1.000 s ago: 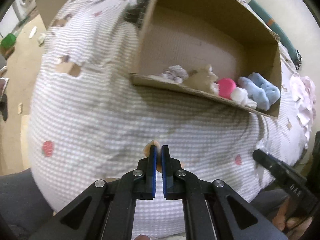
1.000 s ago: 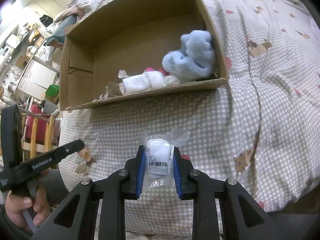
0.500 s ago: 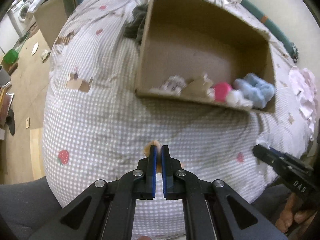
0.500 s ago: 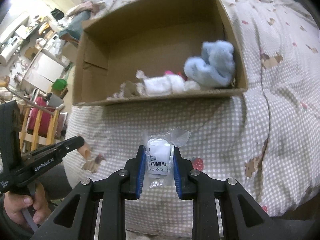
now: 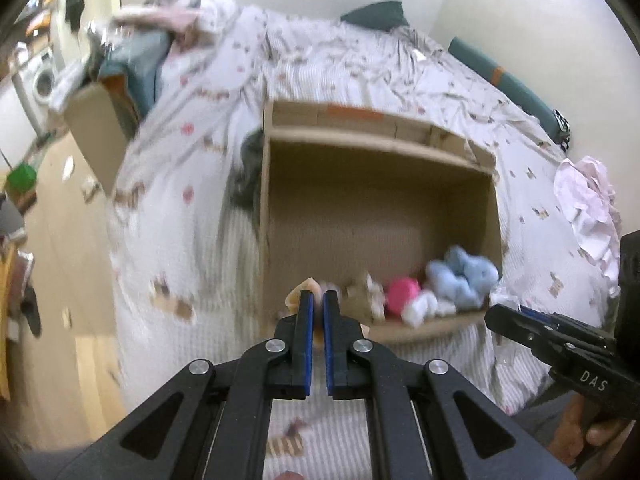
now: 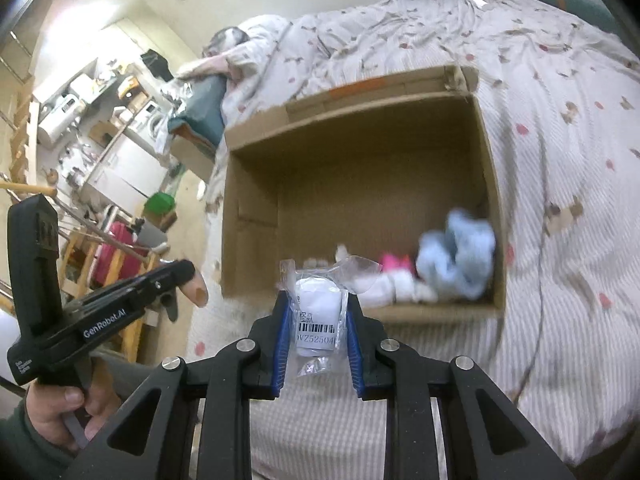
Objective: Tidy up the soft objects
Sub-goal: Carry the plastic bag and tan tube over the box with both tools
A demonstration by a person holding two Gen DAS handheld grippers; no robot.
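Two grippers are loaded and both face the cardboard box (image 6: 360, 184) on the bed (image 6: 560, 160), so the risks come first.

Biggest: the box's near wall (image 6: 432, 312) sits at 12 o'clock of the right gripper (image 6: 316, 320). Release short of it and the bagged white roll (image 6: 318, 320) lands on the bedcover and likely slides off the front edge.

Next: the bag film is slick and loose. The blue pads (image 6: 280, 344) clamp it at medium width; it looks like they bite film more than roll, so it could slip mid-carry.

Smaller: the blue plush (image 6: 456, 260) and pink item (image 6: 394, 260) crowd the box's right corner, 1–2 o'clock from the right gripper. Dropping there may pile up or bounce out; the left half is free.

Smallest: the left gripper (image 5: 316, 320) is nearly closed on a small tan soft piece (image 5: 306, 290), of which only a sliver shows. Thin grip, could pop out.

Pose: both grippers are level, pointing forward at the box, side by side, left one near the box's left wall (image 5: 266, 220). Left view is motion-blurred.
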